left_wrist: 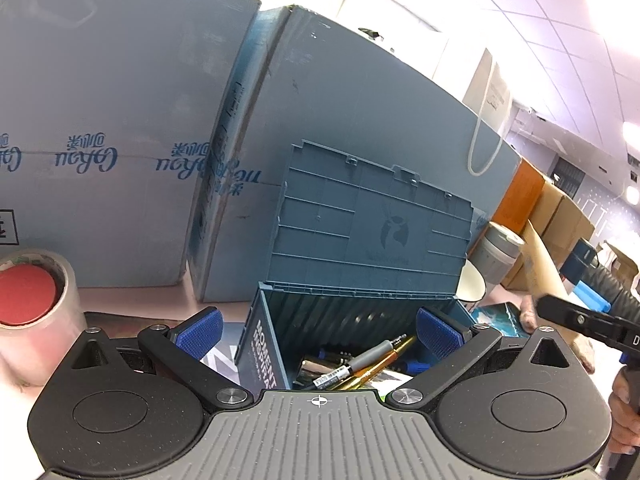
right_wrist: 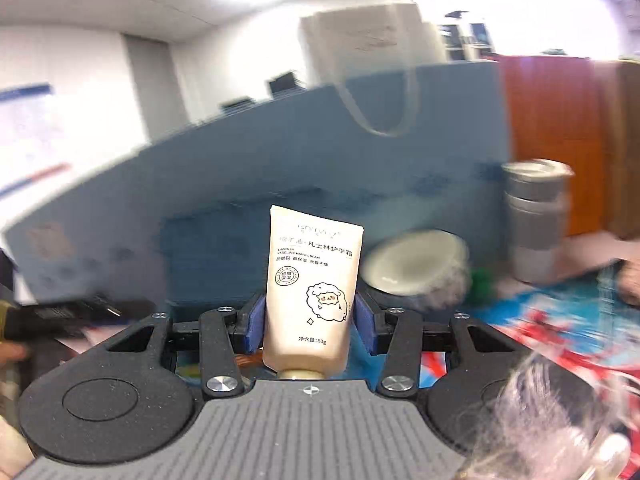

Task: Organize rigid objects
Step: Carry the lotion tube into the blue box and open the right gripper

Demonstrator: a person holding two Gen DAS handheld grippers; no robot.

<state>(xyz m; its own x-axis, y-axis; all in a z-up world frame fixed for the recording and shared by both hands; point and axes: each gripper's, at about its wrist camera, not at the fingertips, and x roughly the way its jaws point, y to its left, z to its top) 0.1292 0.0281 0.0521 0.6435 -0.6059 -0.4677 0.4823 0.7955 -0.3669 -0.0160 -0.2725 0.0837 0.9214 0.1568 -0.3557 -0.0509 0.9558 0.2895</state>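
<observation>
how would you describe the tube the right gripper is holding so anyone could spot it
Start at the big blue carton across the back; in front of it the right gripper holds a hand cream tube upright, cap end down. It is cream-coloured with a cartoon sheep, unlike the white bowl and grey flask beside it.

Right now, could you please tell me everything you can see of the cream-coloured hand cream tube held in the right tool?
The cream-coloured hand cream tube is a soft-looking plastic squeeze tube with dark printed text, a round stamp and a cartoon sheep. It stands upright, its flat crimped end on top and its cap end down toward the camera. The right tool is shut on it, blue pads pressing its lower sides. Nothing else touches it.
</observation>
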